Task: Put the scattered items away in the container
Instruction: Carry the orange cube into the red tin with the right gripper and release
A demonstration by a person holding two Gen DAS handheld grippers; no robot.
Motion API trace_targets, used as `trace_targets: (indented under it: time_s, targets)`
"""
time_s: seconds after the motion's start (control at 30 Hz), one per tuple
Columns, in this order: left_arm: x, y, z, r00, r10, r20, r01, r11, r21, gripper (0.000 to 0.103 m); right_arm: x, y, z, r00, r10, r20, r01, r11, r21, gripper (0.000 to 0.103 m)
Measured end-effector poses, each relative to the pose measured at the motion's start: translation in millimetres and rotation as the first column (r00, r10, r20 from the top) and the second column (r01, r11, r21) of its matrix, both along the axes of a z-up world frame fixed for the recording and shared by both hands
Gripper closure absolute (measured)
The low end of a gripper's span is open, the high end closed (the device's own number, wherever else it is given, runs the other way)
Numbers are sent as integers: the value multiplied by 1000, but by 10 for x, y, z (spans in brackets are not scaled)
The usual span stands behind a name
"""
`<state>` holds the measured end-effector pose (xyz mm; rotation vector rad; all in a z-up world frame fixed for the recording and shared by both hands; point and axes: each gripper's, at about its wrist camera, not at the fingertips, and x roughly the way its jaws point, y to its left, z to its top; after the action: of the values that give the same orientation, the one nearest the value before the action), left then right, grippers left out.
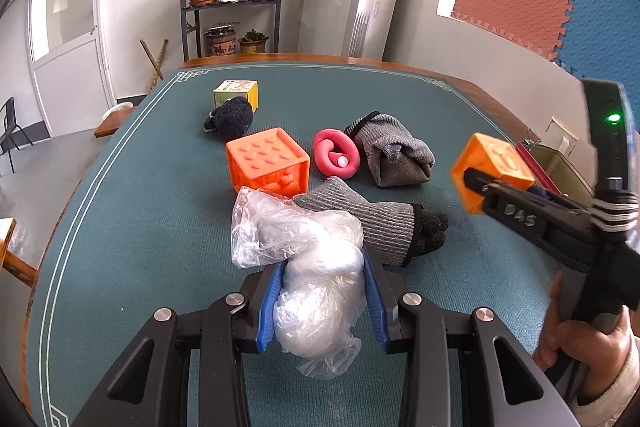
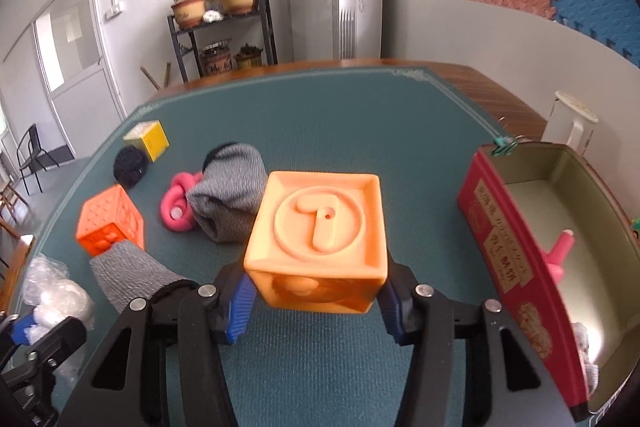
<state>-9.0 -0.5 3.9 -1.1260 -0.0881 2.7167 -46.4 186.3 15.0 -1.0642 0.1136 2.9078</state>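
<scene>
Carrying an orange number cube (image 2: 320, 239) — the right gripper (image 2: 316, 311) is clenched on its lower sides, blue pads pressed against both flanks, cube lifted clear of the green table mat (image 2: 320, 367). The left wrist view confirms the cube is off the surface. The red tin container (image 2: 516, 259) sits just right of the right claw, open top, near wall facing the cube.

To do this step well, the person likely needs to swing the cube rightward over the red wall, keep it high enough to clear the rim, and release only once the cube is fully above the tin's pale interior. The grip is low on the cube, so it may tip; a level carry seems safer. There is a binder clip (image 2: 506, 143) on the far rim corner — worth avoiding.

The left gripper (image 1: 322, 301) is clenched on a crumpled clear plastic bag (image 1: 316, 291), resting low on the mat, the bag bunched between its pads and spilling ahead of the claw.

Container contents: a pink item (image 2: 560, 255) stands against the right inner wall, and something grey shows at the near end, too blurred to name. The rest of the floor looks bare.

Ahead of the left claw, still on the mat: grey sock (image 1: 376, 223), studded orange cube (image 1: 268, 161), pink ring toy (image 1: 334, 154), folded grey sock (image 1: 394, 153), dark sock ball (image 1: 232, 119), yellow box (image 1: 237, 93).
</scene>
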Motion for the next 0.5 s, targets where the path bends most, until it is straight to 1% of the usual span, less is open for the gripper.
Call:
trace_targets:
  time_s: [0.2, 0.5]
  targets:
    - [55, 70, 34, 999, 0, -41, -1, 999, -34, 64, 220, 98, 180, 997, -34, -76, 34, 999, -3, 46]
    - [120, 287, 130, 997, -31, -75, 26, 997, -73, 64, 613, 487, 418, 977, -129, -172, 124, 991, -41, 46]
